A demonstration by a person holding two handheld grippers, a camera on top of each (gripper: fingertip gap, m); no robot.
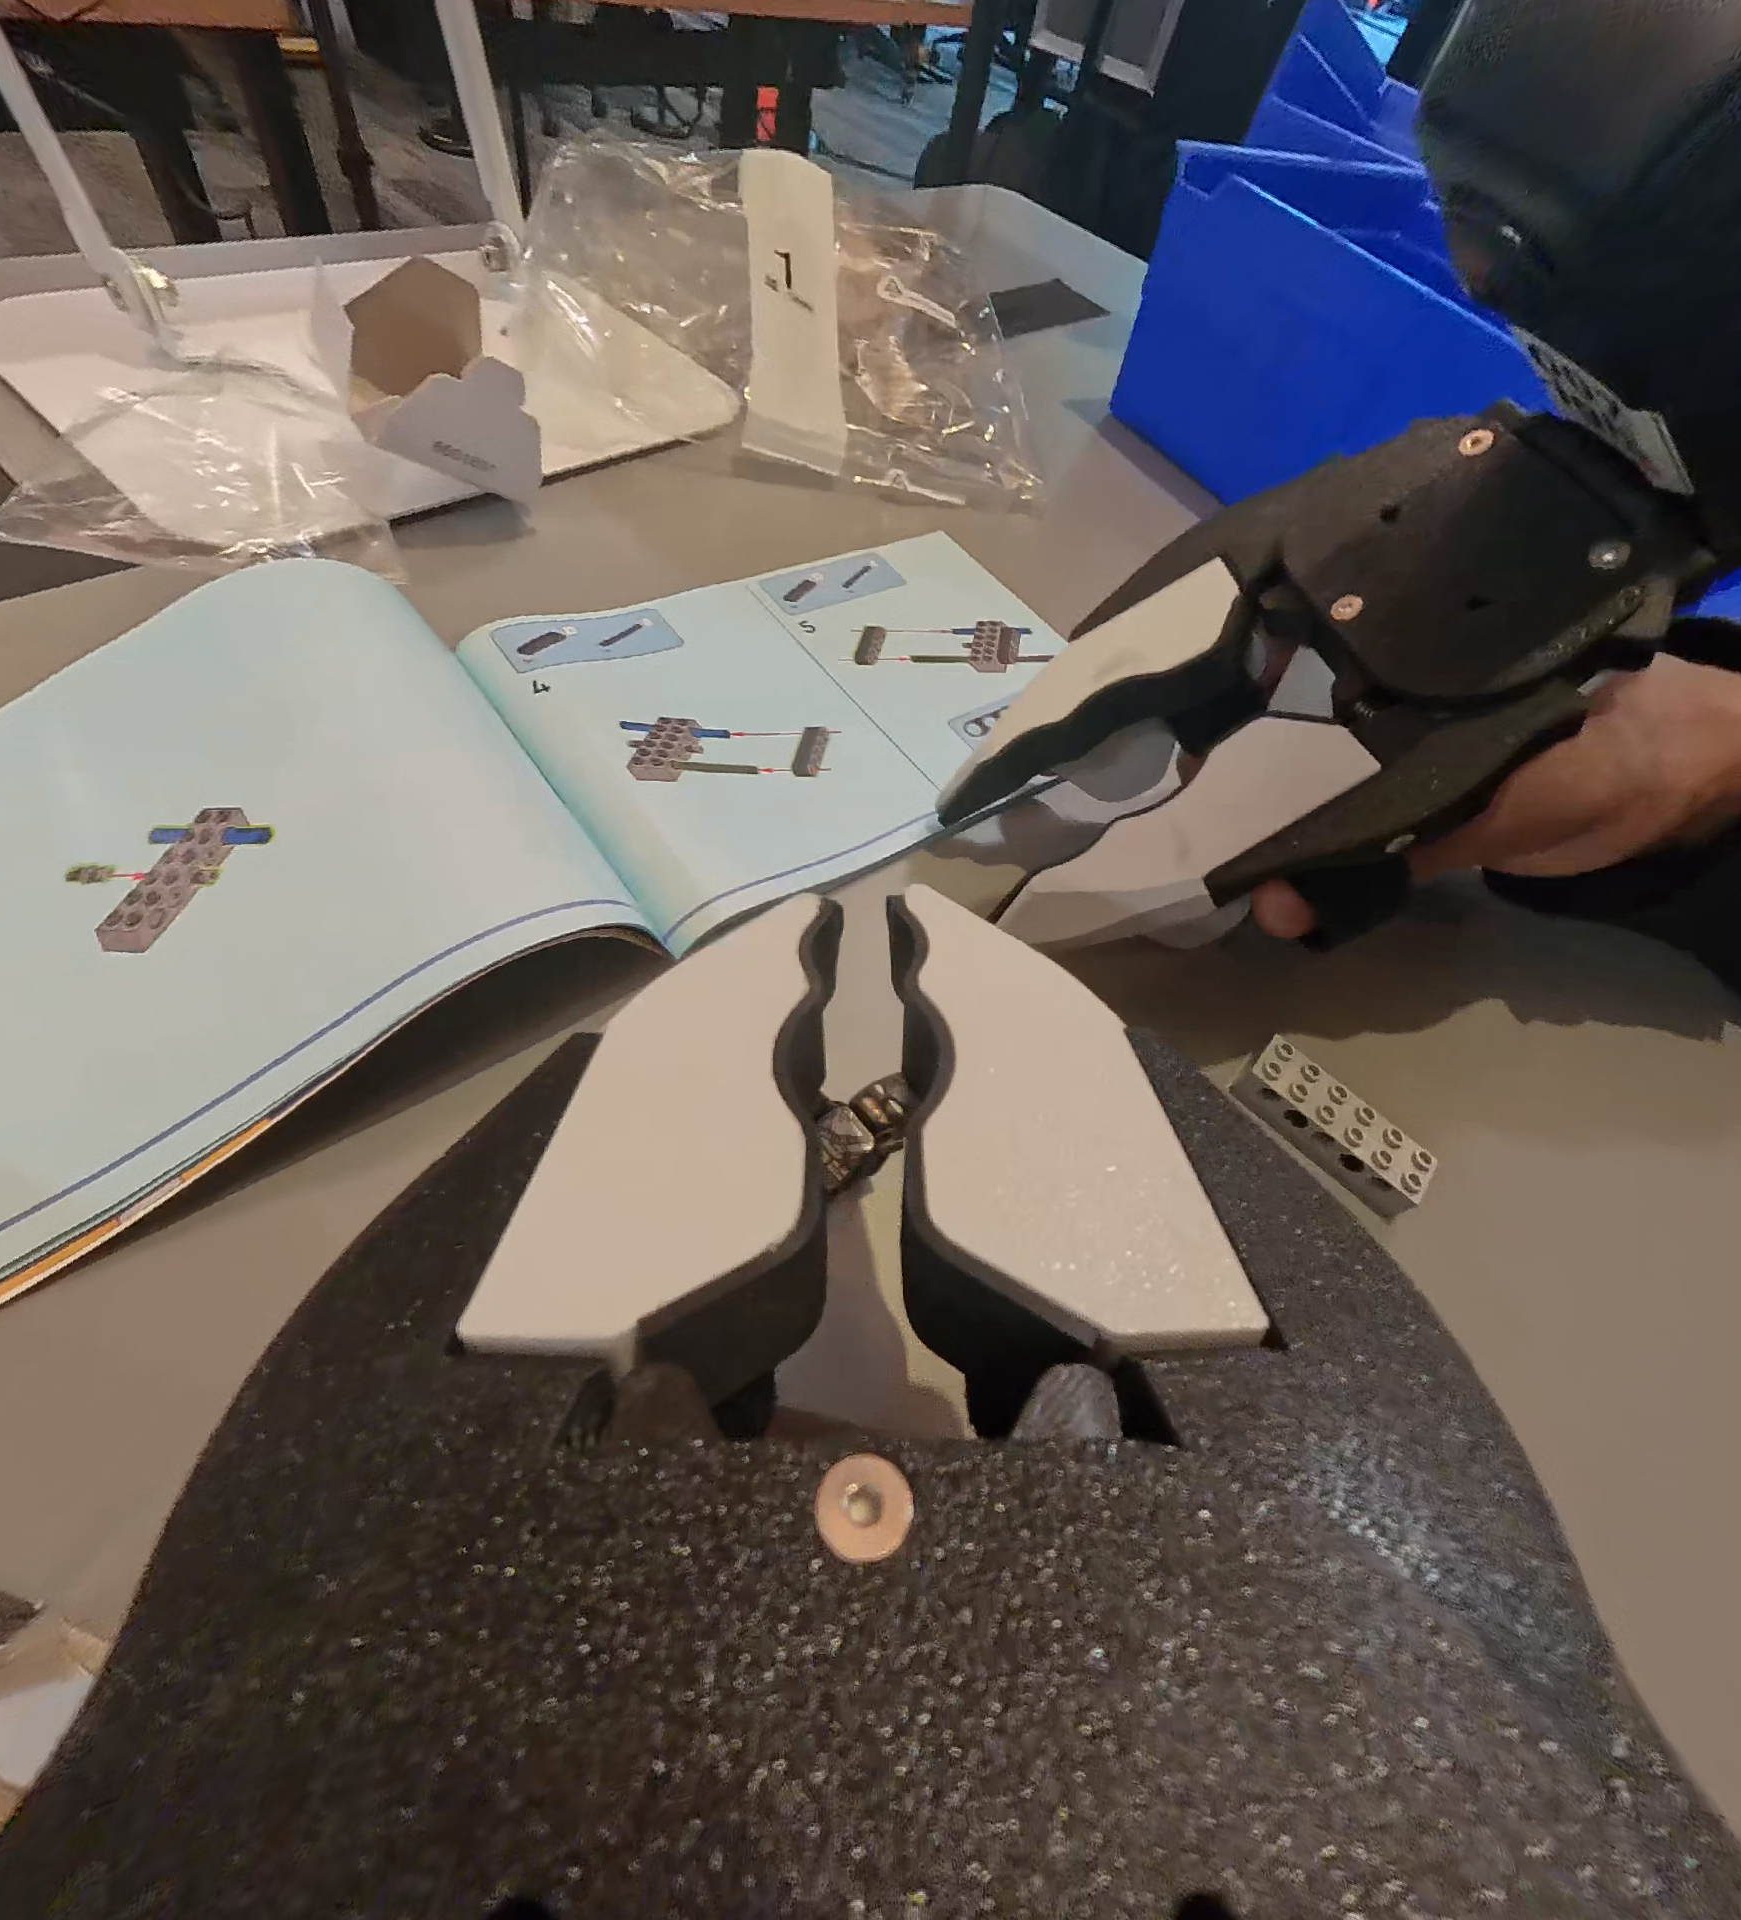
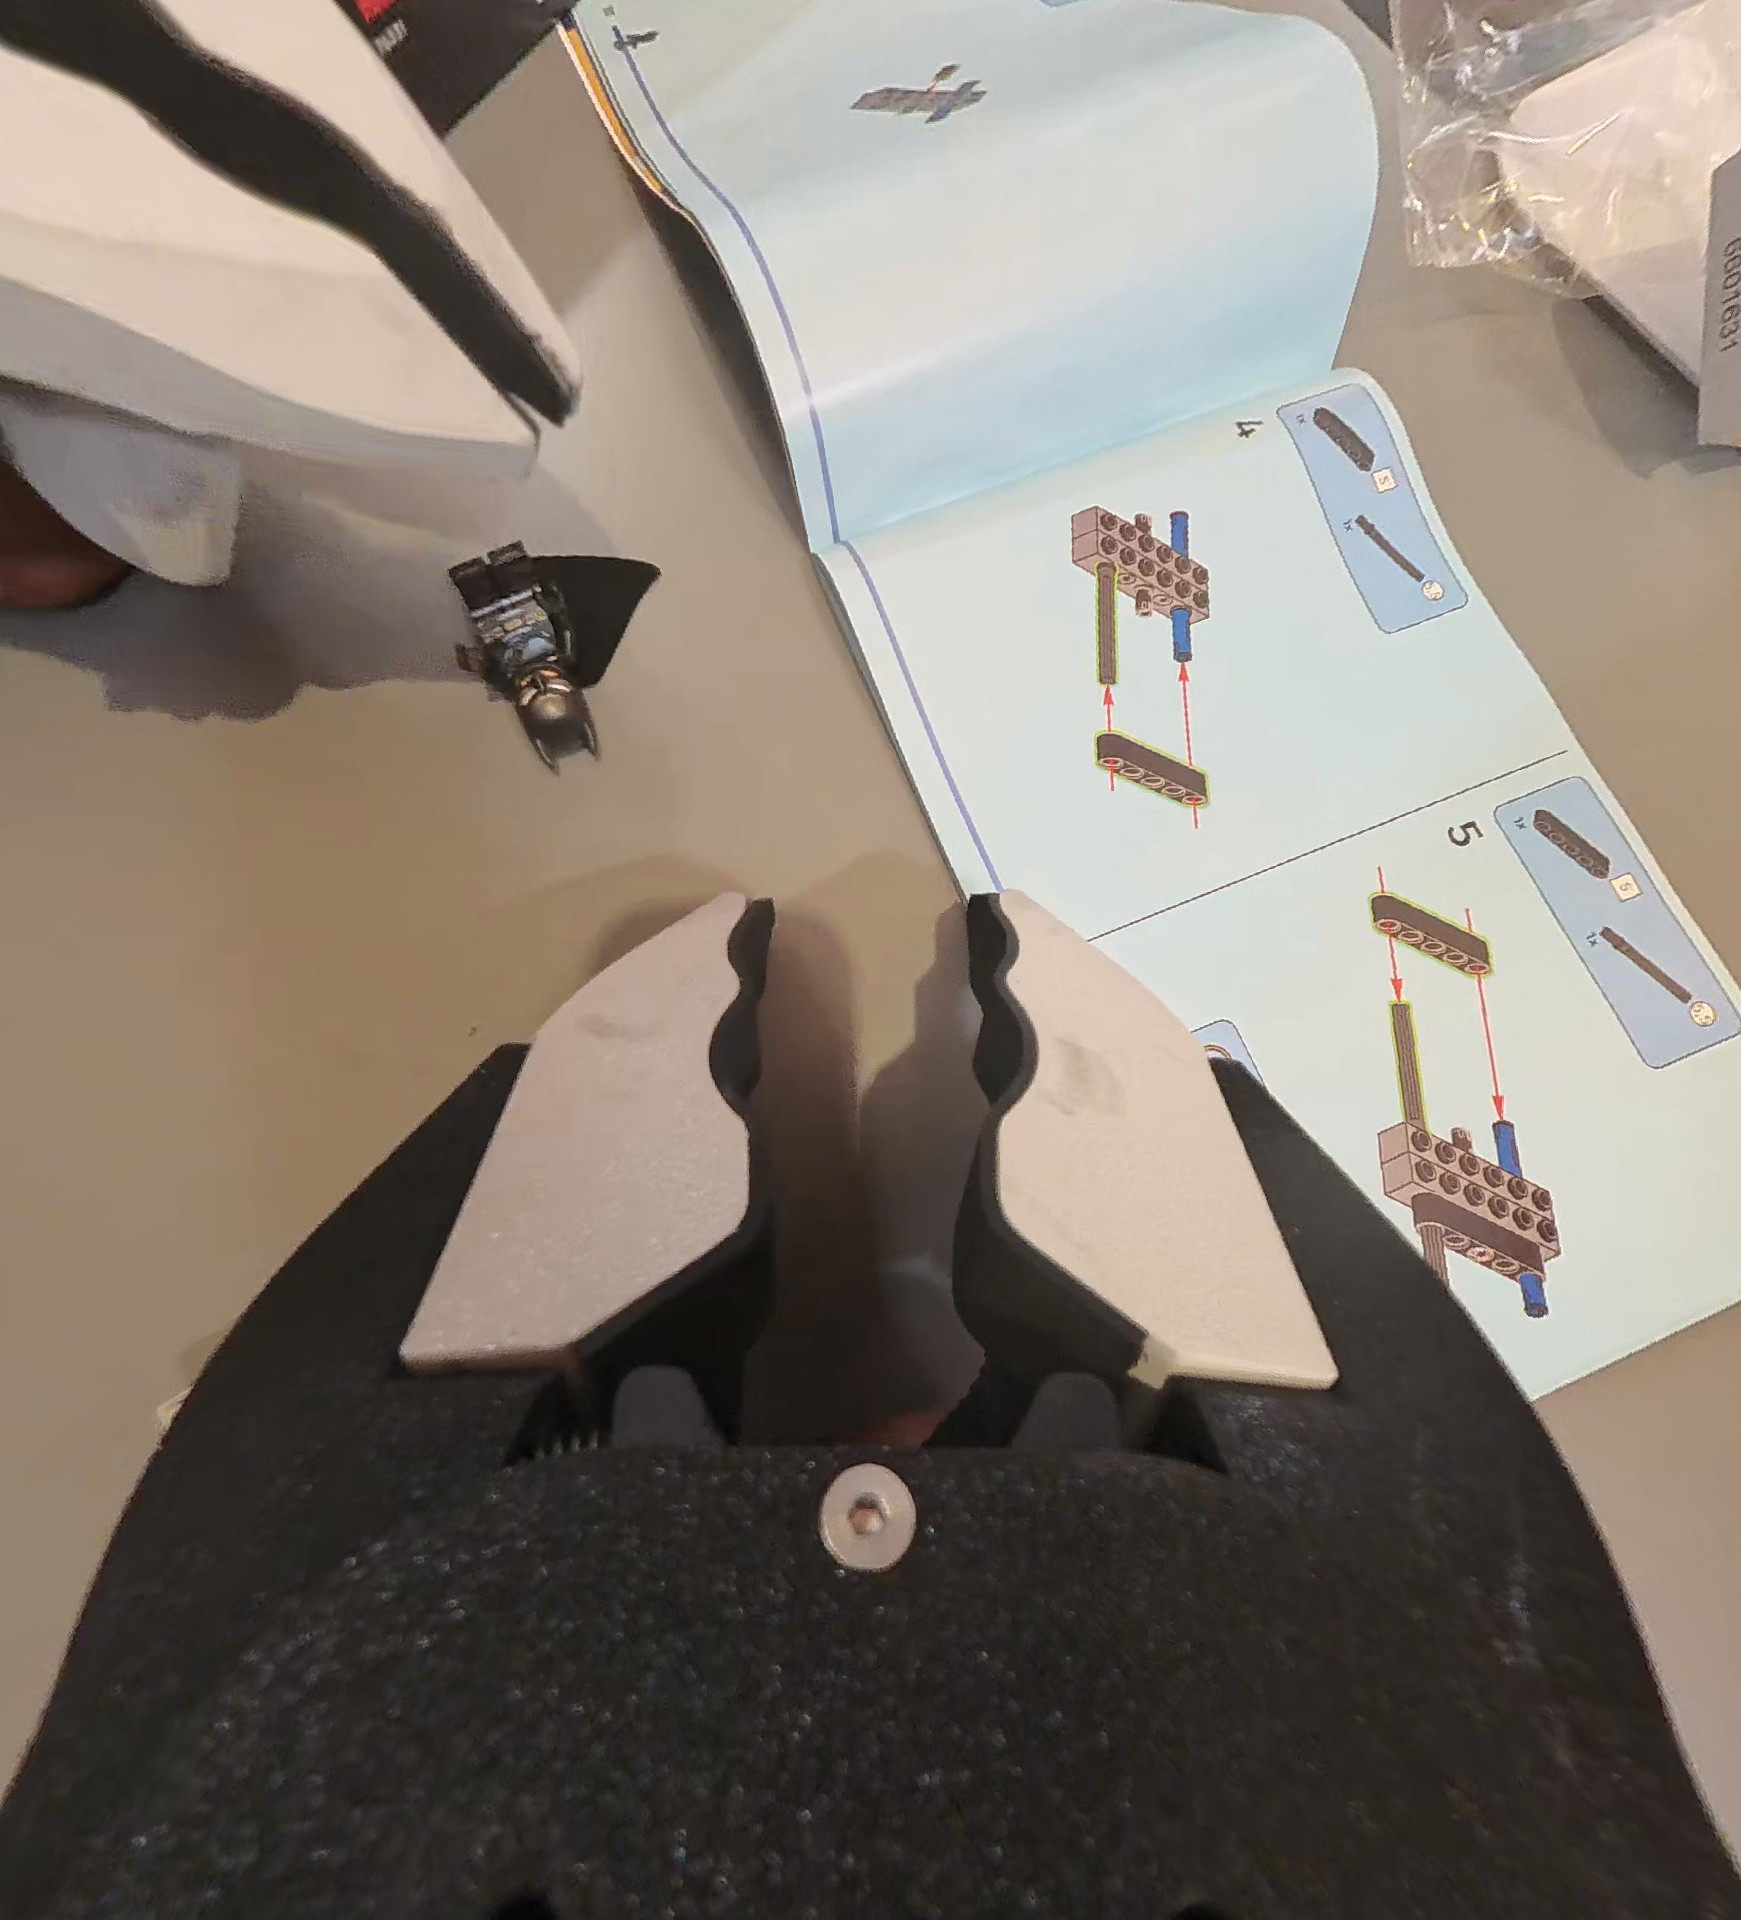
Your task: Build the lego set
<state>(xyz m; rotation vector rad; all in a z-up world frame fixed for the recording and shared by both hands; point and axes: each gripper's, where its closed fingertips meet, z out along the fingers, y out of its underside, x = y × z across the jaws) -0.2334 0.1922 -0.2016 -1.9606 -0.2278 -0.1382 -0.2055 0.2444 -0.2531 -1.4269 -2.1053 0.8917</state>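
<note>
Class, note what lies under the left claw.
A small dark toy figure lies on the grey table beneath the left claw, glimpsed between its parted fingers, which cover most of it there. The right wrist view shows its black cape.

Open gripper (image 2: 871, 914) beside instruction booklet (image 2: 1209, 665), near minifigure (image 2: 533, 644).

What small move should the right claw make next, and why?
Probably close gently. The right claw stands open at the open booklet's near edge, and from the left wrist view the page edge seems to lie between its fingers, not yet pinched.
</note>
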